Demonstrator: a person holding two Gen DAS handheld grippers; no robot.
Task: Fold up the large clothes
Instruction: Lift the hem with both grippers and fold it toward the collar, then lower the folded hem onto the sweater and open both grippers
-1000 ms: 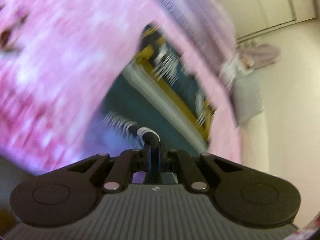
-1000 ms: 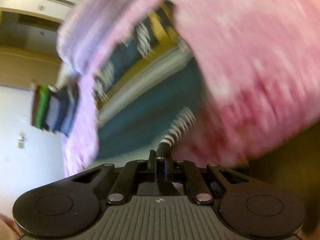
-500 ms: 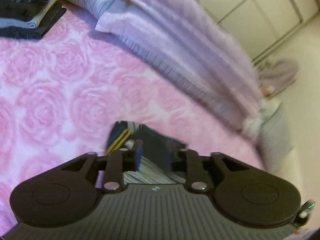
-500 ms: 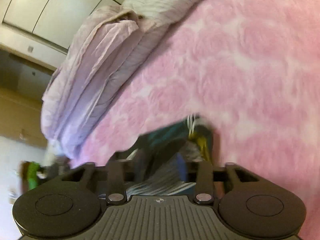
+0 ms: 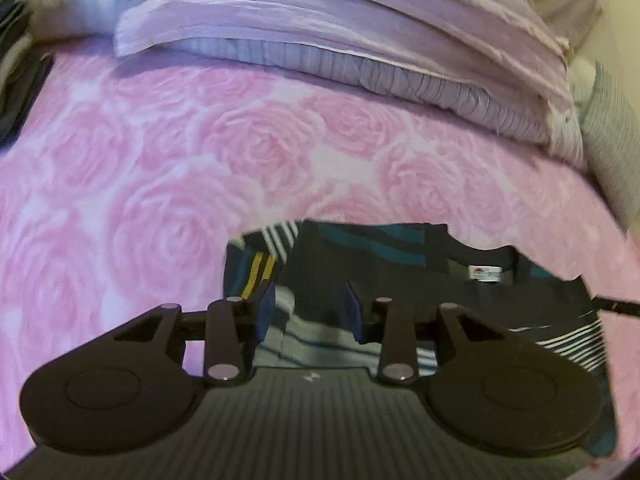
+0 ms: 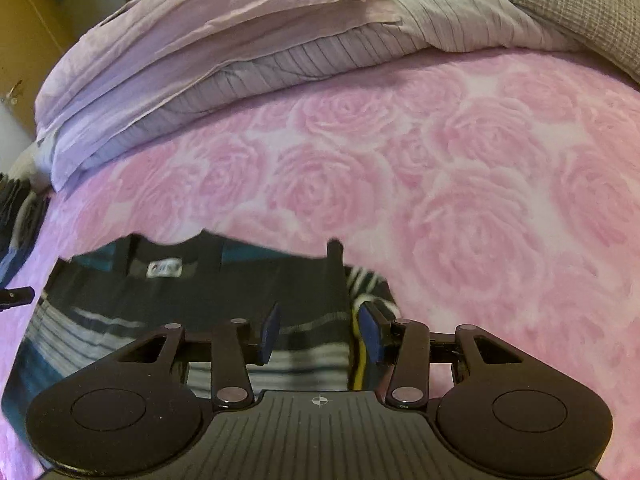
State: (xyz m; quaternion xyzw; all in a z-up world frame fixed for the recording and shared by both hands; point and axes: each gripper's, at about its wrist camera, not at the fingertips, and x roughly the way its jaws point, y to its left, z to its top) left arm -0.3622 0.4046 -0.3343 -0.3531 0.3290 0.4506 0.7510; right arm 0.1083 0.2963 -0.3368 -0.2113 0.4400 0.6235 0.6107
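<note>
A dark shirt point(image 5: 400, 264) with teal, white and yellow stripes lies flat on the pink rose blanket point(image 5: 200, 160), its collar and white label facing up. My left gripper point(image 5: 310, 310) hovers over the shirt's left shoulder. Its jaws are opening, and the cloth lies under them without being pinched. In the right wrist view the same shirt point(image 6: 200, 288) spreads to the left. My right gripper point(image 6: 320, 332) stands open over the right shoulder seam, its blue pads point(image 6: 370, 334) off the fabric.
Folded lilac bedding point(image 5: 320, 20) lies along the far side of the blanket, also seen as bedding point(image 6: 180, 48) in the right wrist view. A grey checked pillow point(image 6: 580, 0) sits at the back right. Dark stacked clothes point(image 5: 12, 80) lie at the left edge.
A second ago both grippers were shut on the shirt and swinging it through the air. It now lies on the blanket, and both sets of jaws have parted and let it go.
</note>
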